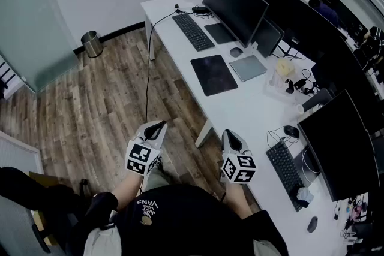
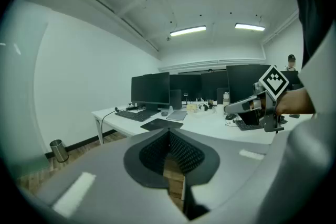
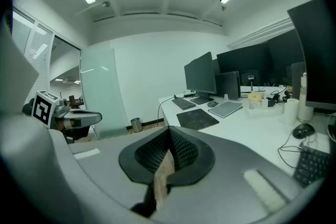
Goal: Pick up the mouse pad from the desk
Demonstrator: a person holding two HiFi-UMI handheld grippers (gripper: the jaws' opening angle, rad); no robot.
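Note:
The black mouse pad [image 1: 213,74] lies flat on the white desk [image 1: 240,111], between a keyboard and a grey tablet. It also shows as a dark slab in the left gripper view [image 2: 160,124] and in the right gripper view [image 3: 197,118]. My left gripper [image 1: 159,125] hangs over the wooden floor, short of the desk's edge, shut and empty. My right gripper [image 1: 228,134] is held at the desk's near edge, shut, with nothing in it. Both are well short of the pad.
Monitors [image 1: 234,4] line the desk's far side. A black keyboard [image 1: 193,31], a grey tablet [image 1: 248,67] and a mouse [image 1: 236,51] lie around the pad. A second keyboard [image 1: 285,171] and cables are at the right. A metal bin [image 1: 92,44] stands on the floor.

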